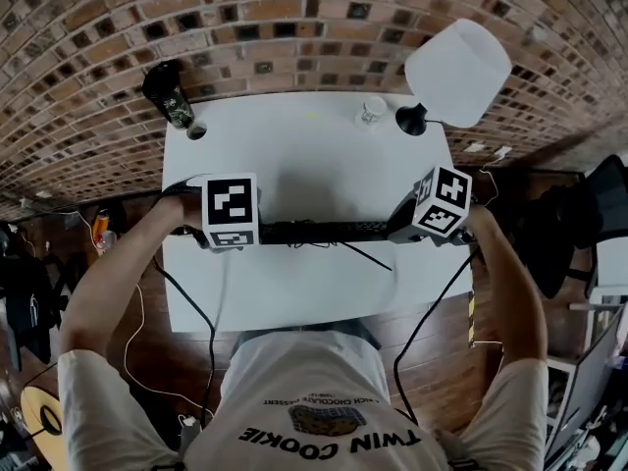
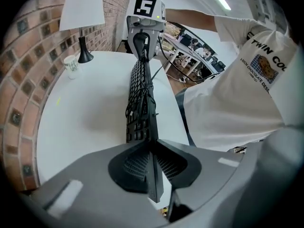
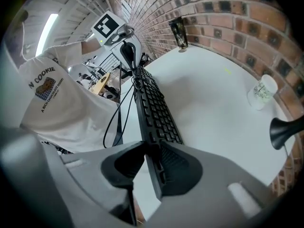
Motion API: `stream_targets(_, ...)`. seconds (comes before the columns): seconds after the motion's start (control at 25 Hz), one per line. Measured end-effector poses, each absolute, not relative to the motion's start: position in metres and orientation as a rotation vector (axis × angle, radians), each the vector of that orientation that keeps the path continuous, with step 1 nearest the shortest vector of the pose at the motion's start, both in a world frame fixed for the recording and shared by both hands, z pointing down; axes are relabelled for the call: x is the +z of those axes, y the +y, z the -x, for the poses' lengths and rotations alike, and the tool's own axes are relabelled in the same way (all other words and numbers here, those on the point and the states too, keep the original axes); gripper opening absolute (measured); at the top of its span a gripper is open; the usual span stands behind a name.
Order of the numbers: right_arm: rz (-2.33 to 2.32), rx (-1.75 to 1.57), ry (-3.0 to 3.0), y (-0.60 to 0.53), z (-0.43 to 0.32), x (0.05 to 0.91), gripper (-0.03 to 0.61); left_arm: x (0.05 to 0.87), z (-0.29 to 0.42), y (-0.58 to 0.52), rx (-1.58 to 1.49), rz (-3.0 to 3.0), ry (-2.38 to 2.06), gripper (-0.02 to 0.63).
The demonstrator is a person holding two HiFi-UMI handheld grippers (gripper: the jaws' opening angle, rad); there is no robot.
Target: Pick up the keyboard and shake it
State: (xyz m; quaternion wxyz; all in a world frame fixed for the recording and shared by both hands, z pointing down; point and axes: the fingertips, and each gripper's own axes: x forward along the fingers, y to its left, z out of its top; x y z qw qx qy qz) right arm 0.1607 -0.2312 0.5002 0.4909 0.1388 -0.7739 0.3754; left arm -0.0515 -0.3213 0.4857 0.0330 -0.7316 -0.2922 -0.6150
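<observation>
A black keyboard (image 1: 324,232) hangs above the white table (image 1: 294,165), tilted up onto its long edge and stretched between the two grippers. My left gripper (image 1: 245,234) is shut on its left end, and my right gripper (image 1: 402,231) is shut on its right end. In the left gripper view the keyboard (image 2: 140,99) runs edge-on from the jaws (image 2: 152,144) to the other gripper (image 2: 145,18). In the right gripper view its keys (image 3: 154,103) face right and the jaws (image 3: 149,148) clamp its near end. A thin black cable (image 3: 116,113) dangles from it.
At the back of the table are a lamp with a white shade (image 1: 456,72), a small clear cup (image 1: 371,113) and a dark bottle (image 1: 169,94). A brick wall (image 1: 294,27) rises behind the table. The person's torso is close to the near edge.
</observation>
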Motion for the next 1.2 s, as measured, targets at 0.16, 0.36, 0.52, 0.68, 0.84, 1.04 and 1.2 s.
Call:
stream_targets(0.16,-0.298,0.937,-1.918,-0.238,-0.166,0.498,0.101,0.484,0.046,-0.328,-1.893,2.277,-0.914,0.055)
stream_targets(0.36,-0.228,0.959,-1.935,-0.256,-0.175,0.495,0.101,0.481,0.041,-0.338,-1.922,2.354,-0.931,0.058)
stream_targets(0.52,-0.192,0.986,-1.958,-0.267,-0.179,0.494,0.101,0.482,0.039,-0.343,-1.947,2.364,-0.935,0.082)
stream_targets(0.68,-0.183,1.032,-1.979,-0.276,-0.183,0.493,0.101,0.481,0.032,-0.352,-1.96,2.371,-0.921,0.083)
stream_targets(0.84,-0.149,1.082,-1.974,-0.287,-0.187,0.492,0.101,0.481,0.025,-0.361,-1.961,2.41,-0.939,0.083)
stream_targets(1.04,-0.089,1.145,-1.927,-0.299,-0.192,0.494,0.098,0.481,0.014,-0.371,-1.953,2.488,-1.007,0.088)
stream_targets(1.2,-0.074,1.163,-1.916,-0.313,-0.196,0.495,0.098,0.484,0.011,-0.379,-1.954,2.534,-1.037,0.107)
